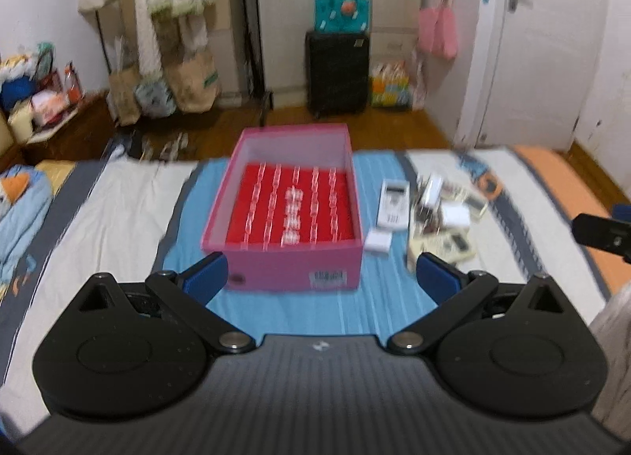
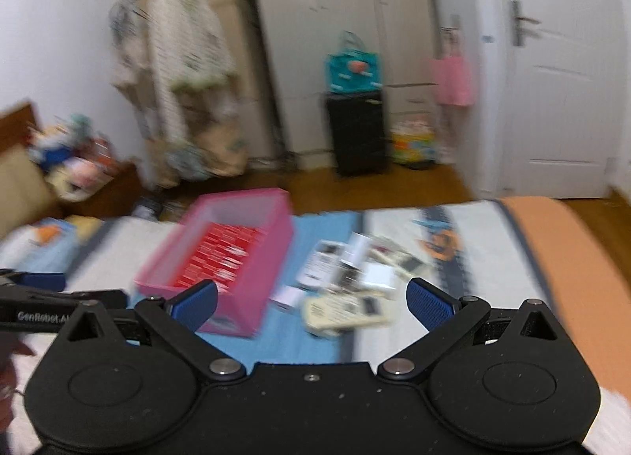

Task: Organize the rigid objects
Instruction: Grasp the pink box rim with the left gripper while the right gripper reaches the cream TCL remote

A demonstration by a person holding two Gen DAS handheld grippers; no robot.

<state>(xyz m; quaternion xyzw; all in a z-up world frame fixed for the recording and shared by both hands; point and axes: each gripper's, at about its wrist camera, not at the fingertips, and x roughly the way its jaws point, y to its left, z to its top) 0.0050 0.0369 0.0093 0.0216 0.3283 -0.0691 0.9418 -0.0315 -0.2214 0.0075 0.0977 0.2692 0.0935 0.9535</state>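
A pink box with a red patterned floor stands open-topped on a blue cloth on the bed; the right wrist view shows the pink box to the left. Right of it lies a loose pile: a white remote, a cream remote, a small white block and other small white pieces. The cream remote lies nearest in the right wrist view. My left gripper is open before the box's near wall, holding nothing. My right gripper is open, near the pile, holding nothing.
The bed's far edge drops to a wooden floor. Beyond stand a black suitcase with a teal bag on it, hanging clothes and bags, and a white door. A blue blanket lies at the left. An orange strip borders the right.
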